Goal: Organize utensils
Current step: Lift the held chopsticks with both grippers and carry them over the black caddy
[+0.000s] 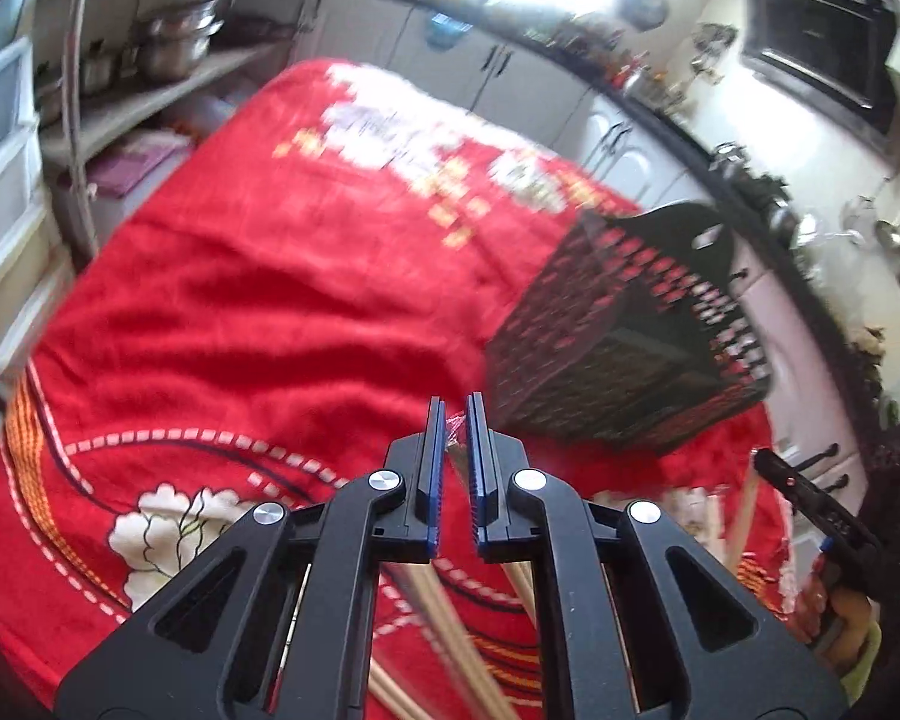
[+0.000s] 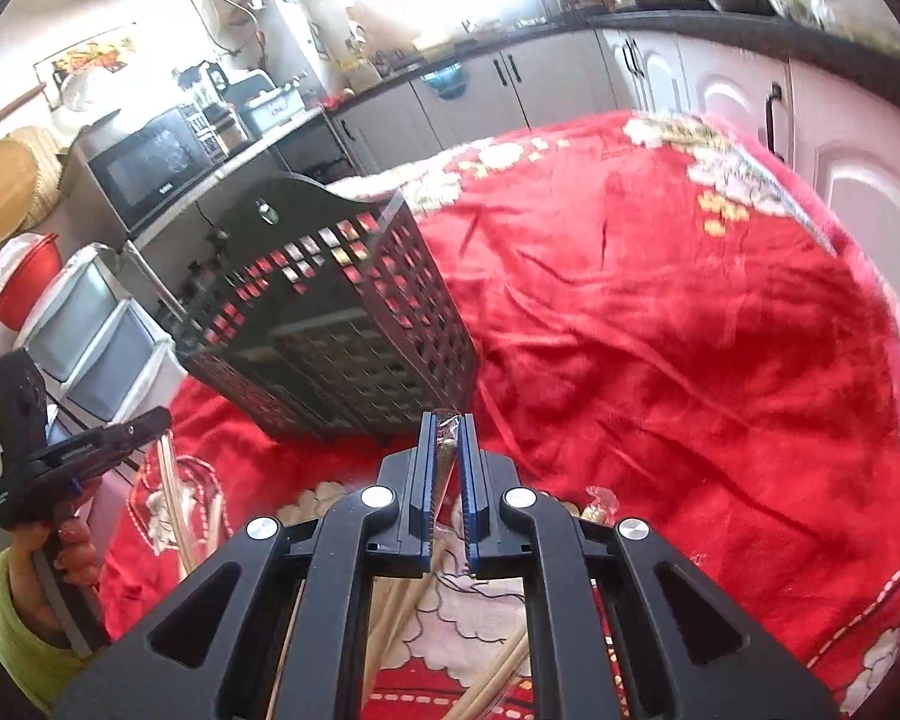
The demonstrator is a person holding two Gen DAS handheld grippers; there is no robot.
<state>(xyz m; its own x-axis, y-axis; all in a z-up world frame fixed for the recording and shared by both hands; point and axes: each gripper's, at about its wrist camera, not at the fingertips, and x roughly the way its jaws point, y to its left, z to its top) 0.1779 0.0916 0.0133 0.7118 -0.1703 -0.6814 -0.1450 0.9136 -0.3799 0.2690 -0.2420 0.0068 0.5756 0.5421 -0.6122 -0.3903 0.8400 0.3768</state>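
Your left gripper (image 1: 455, 420) was closed almost fully, its blue-padded jaws pinching the crinkled clear wrapper of a bundle of pale wooden chopsticks (image 1: 450, 630), whose sticks trailed down beneath the black frame. Your right gripper (image 2: 448, 435) was likewise nearly shut, clamped on the plastic-wrapped top of a second wooden chopstick bundle (image 2: 444, 456), with its sticks hanging below the jaws. Both grippers pointed downward over a table draped in a red plush blanket with white flowers (image 1: 240, 300). The black plastic lattice utensil basket (image 1: 630, 336) stood on that blanket, just beyond each gripper's tips and apart from both bundles. More wrapped pale sticks (image 2: 180, 498) lay on the blanket near your left hand (image 2: 69, 552), which gripped its tool's handle in a yellow-green sleeve (image 2: 18, 642).
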